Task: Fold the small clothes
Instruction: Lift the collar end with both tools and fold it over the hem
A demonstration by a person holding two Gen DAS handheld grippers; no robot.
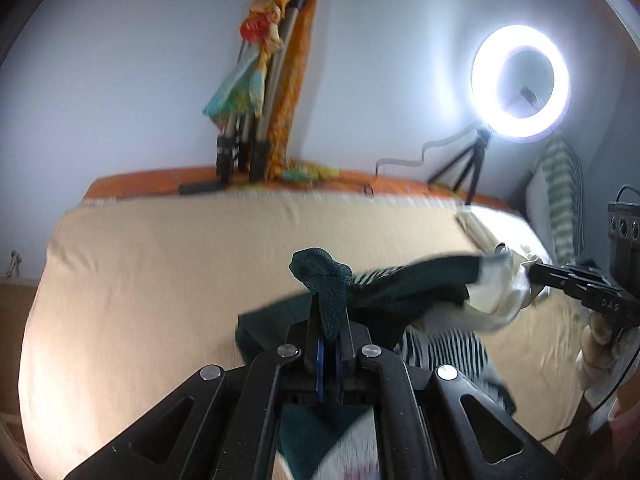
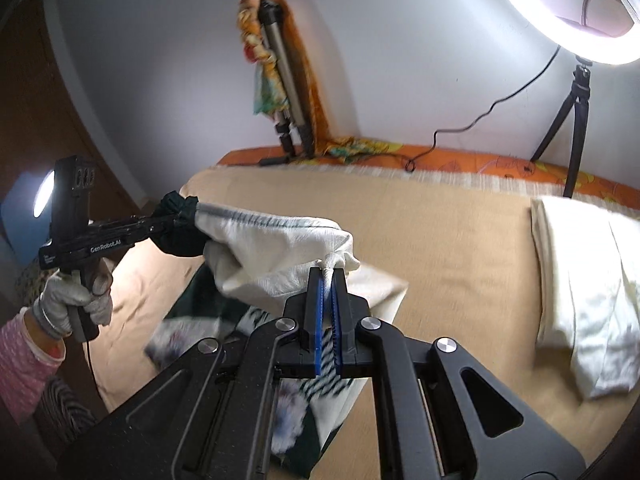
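A small garment (image 2: 276,248), dark green and cream with striped parts, is stretched in the air between my two grippers above the beige bed cover (image 2: 440,240). My left gripper (image 1: 329,300) is shut on its dark green end (image 1: 320,276). It also shows in the right wrist view (image 2: 176,224) at the left. My right gripper (image 2: 329,276) is shut on the cream end. It shows in the left wrist view (image 1: 532,270) at the right. The garment's lower part hangs down onto the bed (image 1: 444,348).
A folded cream cloth (image 2: 580,292) lies on the bed at the right. A lit ring light (image 1: 520,82) on a small tripod (image 2: 576,120) stands at the back right, its cable (image 2: 480,116) trailing. A folded tripod wrapped in orange cloth (image 1: 276,80) leans on the wall.
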